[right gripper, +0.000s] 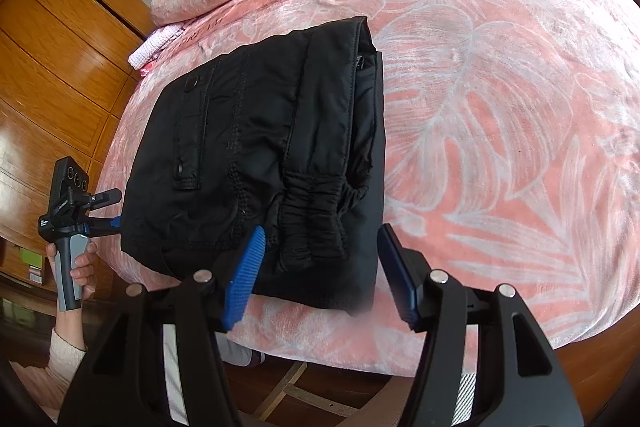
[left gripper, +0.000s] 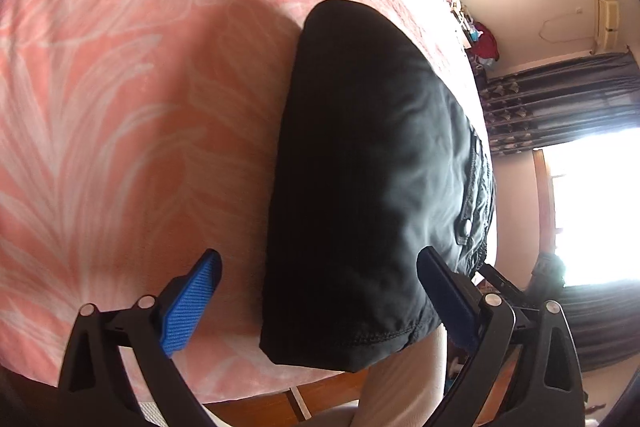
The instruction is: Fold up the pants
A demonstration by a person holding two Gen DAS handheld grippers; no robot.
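Both claws, left (left gripper: pixel 318 301) & right (right gripper: pixel 320 269), hang spread, pinching nothing, over black pants (right gripper: pixel 264 151) already folded compact on pink bed (right gripper: pixel 500 107) approx 10 o'clock; fold looks done, next prob. smoothing/withdraw.

The black pants (left gripper: pixel 360 167) are viewed closely from their hem end by the left wrist camera, steeply downward across the bed (left gripper: pixel 120 87). From the bed's near edge, the waistband side is faced by the right wrist camera. Pants and bed are shared.
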